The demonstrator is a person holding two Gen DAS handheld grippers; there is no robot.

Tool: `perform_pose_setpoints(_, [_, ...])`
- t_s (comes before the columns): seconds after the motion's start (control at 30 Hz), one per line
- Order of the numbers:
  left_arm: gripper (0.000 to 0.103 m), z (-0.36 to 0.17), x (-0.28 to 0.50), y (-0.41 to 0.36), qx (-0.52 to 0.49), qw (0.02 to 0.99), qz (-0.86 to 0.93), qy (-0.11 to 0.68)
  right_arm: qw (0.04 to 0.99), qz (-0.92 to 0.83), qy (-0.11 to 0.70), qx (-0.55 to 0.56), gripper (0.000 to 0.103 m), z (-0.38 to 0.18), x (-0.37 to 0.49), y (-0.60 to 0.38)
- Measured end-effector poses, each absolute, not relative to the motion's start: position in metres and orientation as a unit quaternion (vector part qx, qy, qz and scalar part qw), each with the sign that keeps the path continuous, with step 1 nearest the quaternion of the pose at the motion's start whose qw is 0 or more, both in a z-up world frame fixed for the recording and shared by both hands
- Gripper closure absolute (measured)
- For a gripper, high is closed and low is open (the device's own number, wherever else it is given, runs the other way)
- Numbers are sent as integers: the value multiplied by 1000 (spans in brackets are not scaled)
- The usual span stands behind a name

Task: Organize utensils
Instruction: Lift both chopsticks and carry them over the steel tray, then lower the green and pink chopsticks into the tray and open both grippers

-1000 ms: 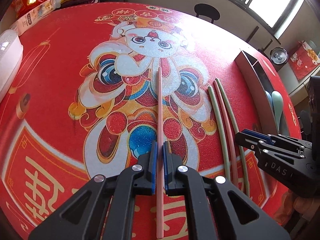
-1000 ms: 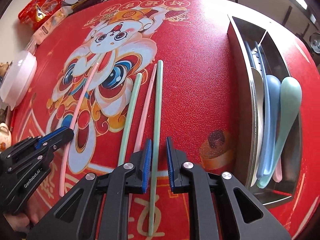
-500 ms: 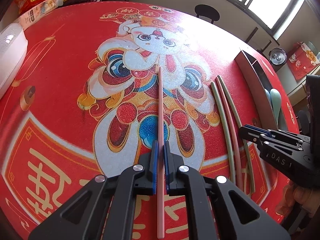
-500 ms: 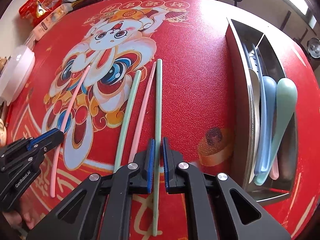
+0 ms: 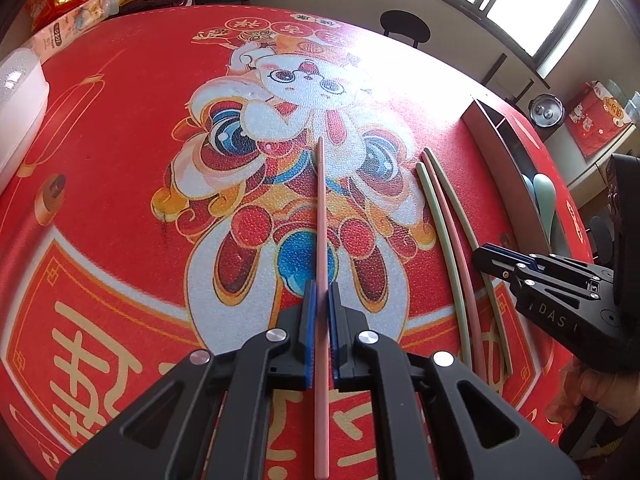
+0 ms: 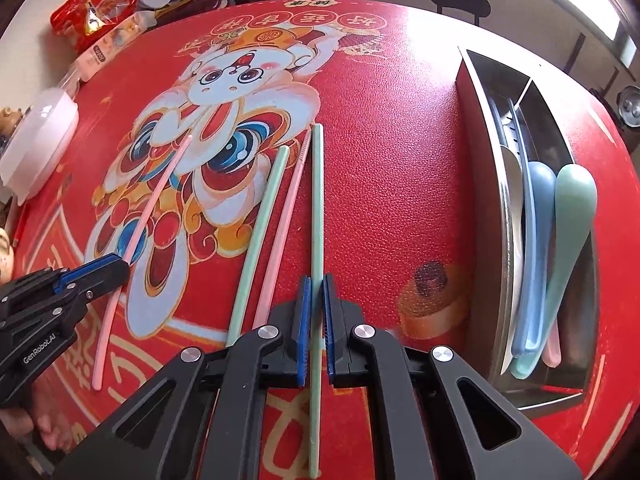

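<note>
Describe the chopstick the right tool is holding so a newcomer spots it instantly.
Start at the metal tray on the red mat's right side. Of three chopsticks lying together left of it, take the green chopstick nearest the tray. Only that one is clamped in the right tool.

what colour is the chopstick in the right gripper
Mint green chopstick, clearest in the right wrist view.

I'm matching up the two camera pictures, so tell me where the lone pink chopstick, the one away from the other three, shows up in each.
Left wrist view: lone pink chopstick runs up the centre, clamped in the left tool.
Right wrist view: it slants at the left, off the left tool's tip.
Shared landmark: the three grouped chopsticks.
</note>
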State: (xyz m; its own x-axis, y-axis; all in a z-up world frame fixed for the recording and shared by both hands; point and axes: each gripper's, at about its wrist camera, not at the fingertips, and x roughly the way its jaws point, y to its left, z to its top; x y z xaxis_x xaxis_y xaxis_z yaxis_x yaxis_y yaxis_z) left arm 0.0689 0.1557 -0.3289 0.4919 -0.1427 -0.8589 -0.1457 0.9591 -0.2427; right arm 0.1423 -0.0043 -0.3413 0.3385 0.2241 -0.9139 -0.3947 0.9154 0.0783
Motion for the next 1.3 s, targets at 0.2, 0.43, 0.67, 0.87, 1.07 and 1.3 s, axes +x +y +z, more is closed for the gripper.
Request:
perform_pose_setpoints(0.2, [97, -327, 71, 151, -138, 851, 9, 507, 811, 194, 548, -58, 97, -341, 144, -10])
perform_pose_setpoints(0.43, [97, -322, 76, 165, -178, 837, 20, 518, 810, 203, 551, 5, 97, -334, 146, -20])
perform_pose_setpoints(0.67, [97, -295, 69, 160, -193, 845, 13, 499, 817, 218, 530, 65, 97, -312, 138, -39])
perform_pose_setpoints(0.87, [97, -276, 78, 133, -180, 853, -10, 490, 827, 203, 513, 105, 97, -296, 136, -71])
perform_pose_setpoints(1.07, [97, -261, 100, 95, -175, 859, -42, 480, 839, 170, 501, 130, 97, -287, 147, -114])
perform_pose_setpoints(1.3, [97, -244, 130, 48, -176, 863, -75, 467, 851, 146, 487, 135, 97, -275, 162, -156])
